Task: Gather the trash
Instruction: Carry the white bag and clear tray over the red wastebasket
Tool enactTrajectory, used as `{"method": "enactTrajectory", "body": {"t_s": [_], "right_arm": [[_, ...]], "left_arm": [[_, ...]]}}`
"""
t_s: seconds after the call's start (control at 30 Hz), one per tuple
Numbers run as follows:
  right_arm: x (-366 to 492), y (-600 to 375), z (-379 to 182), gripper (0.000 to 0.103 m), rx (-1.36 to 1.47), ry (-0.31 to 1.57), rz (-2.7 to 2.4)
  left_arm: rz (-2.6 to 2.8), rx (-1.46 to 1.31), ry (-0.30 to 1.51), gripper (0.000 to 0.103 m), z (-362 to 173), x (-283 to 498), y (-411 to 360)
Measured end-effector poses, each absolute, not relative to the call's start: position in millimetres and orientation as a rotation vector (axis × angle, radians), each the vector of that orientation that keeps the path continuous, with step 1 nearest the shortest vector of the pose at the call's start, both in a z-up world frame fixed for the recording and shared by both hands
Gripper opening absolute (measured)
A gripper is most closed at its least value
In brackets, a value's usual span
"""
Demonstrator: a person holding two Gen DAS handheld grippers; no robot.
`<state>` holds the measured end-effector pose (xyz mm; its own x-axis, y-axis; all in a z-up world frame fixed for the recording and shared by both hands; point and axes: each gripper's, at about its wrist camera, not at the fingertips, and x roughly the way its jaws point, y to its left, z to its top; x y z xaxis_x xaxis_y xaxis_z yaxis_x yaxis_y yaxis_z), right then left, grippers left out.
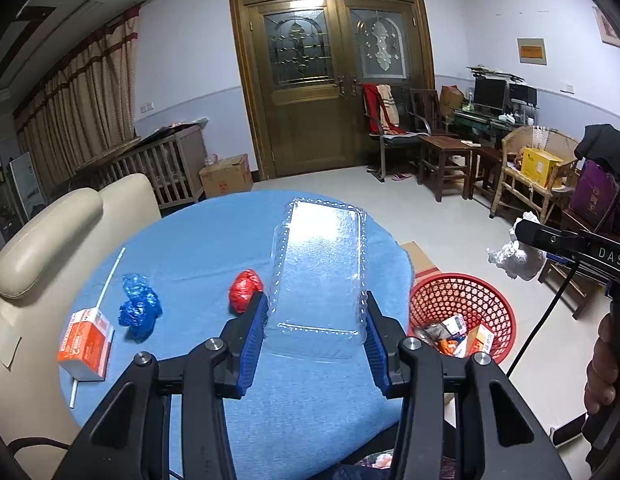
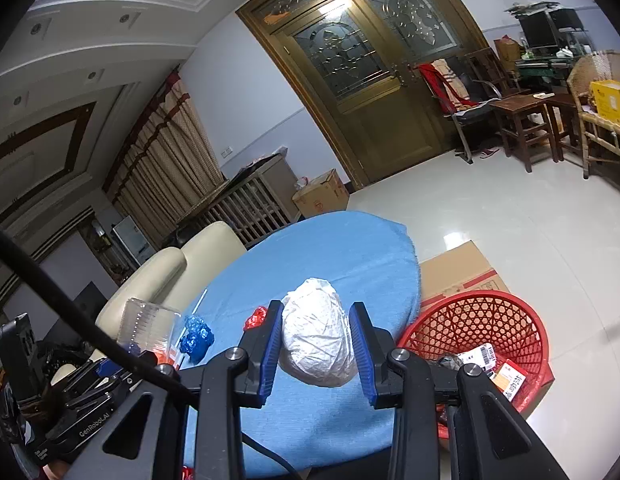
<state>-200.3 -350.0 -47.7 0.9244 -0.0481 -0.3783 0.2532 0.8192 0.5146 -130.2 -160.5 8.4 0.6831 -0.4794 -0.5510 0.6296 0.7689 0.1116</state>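
Two grippers, both loaded: left gripper (image 1: 316,326) pinches the clear plastic clamshell (image 1: 320,264) by its near end; right gripper (image 2: 315,344) is pressed onto the white crumpled wad (image 2: 316,340).
Clamshell: likely light, thin, springy, slippery; its long free end juts forward over the blue tablecloth (image 1: 214,240).
Wad: likely soft and light, compressible; grip across its middle.
Basket: red basket (image 2: 482,320) stands on the floor just beside the table edge, part-filled.
Room: open floor beyond; cardboard box (image 2: 458,268) is behind the basket.
Left on cloth: blue wrapper (image 1: 140,312), red wrapper (image 1: 246,290), orange carton (image 1: 86,344).
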Motion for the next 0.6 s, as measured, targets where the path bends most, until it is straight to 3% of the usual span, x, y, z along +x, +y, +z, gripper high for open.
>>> {"method": "enactTrajectory", "body": {"t_s": [0.6], "right_arm": [[-214.8,-370.6,-55.5,0.036,0.641,0.349,-0.207]], "left_arm": [[-0.719,0.330,0.524,0.048,11.7,-146.4,-188.6]]}}
